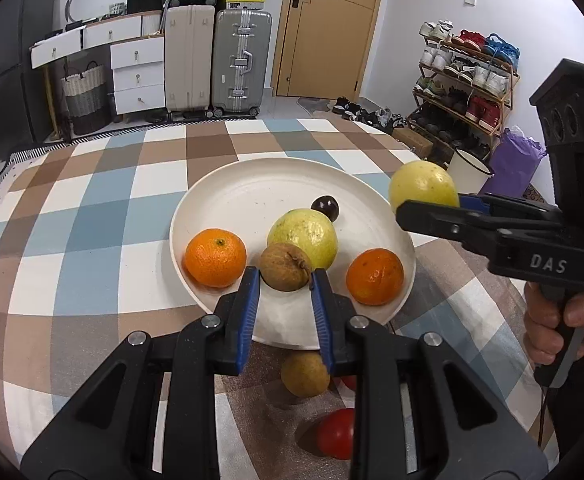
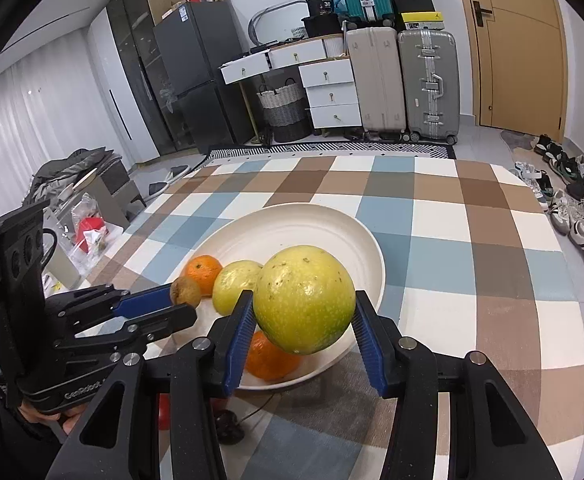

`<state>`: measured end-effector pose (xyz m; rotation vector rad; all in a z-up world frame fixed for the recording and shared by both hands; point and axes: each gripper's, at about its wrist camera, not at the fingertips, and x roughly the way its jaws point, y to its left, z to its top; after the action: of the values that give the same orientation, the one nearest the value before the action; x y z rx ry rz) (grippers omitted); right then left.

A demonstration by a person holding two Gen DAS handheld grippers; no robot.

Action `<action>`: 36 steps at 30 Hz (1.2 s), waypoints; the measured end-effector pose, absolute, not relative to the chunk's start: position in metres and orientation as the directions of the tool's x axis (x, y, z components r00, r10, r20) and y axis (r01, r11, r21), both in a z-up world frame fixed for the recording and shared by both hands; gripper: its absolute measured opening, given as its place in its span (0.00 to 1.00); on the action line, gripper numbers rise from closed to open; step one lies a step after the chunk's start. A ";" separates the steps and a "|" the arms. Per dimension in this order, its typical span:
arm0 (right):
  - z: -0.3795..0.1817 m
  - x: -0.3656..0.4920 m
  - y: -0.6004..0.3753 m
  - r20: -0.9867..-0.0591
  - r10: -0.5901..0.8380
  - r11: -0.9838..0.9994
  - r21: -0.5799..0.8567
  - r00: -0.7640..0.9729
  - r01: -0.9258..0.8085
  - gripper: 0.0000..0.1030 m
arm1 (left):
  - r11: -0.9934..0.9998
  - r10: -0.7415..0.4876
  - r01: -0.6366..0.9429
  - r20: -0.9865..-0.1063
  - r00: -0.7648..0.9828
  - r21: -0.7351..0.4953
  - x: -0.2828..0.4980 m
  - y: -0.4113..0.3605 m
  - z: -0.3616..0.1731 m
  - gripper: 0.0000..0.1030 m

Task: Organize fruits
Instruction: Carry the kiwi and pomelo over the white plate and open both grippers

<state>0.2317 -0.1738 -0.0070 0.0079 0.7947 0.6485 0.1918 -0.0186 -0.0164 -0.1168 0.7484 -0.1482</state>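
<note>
My left gripper (image 1: 286,276) is shut on a small brown round fruit (image 1: 286,266), held just above the near part of the white plate (image 1: 252,184). On the plate lie two oranges (image 1: 216,258) (image 1: 375,277), a yellow-green fruit (image 1: 303,236) and a small dark fruit (image 1: 325,207). My right gripper (image 2: 303,300) is shut on a large yellow-green fruit (image 2: 303,300), held in the air over the plate's (image 2: 311,224) near right rim. The left gripper (image 2: 184,304) with its brown fruit (image 2: 186,291) shows at the left of the right wrist view.
On the checked tablecloth (image 1: 92,220) in front of the plate lie another brown fruit (image 1: 303,374) and a red fruit (image 1: 337,432). A dark stemmed fruit (image 2: 230,426) lies there too. A hand (image 1: 559,328) grips the right tool. Suitcases, drawers and a shoe rack stand beyond the table.
</note>
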 end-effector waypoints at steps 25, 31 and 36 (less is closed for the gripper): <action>-0.042 0.269 -0.145 -0.731 0.494 0.830 0.235 0.471 -0.506 0.47 | 0.981 -0.173 0.058 -0.707 0.686 -0.183 0.214 -0.009 -0.037 0.23; -0.044 0.267 -0.140 -0.729 0.500 0.825 0.237 0.468 -0.514 0.48 | 0.986 -0.138 0.031 -0.704 0.697 -0.162 0.213 -0.006 -0.035 0.23; -0.026 0.256 -0.149 -0.666 0.529 0.818 0.237 0.526 -0.524 0.50 | 0.986 -0.137 0.034 -0.695 0.706 -0.161 0.208 -0.005 -0.032 0.35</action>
<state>0.2556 -0.1487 -0.0257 0.0081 0.7987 0.6295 0.2084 -0.0052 -0.0324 -0.1397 0.7825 -0.0952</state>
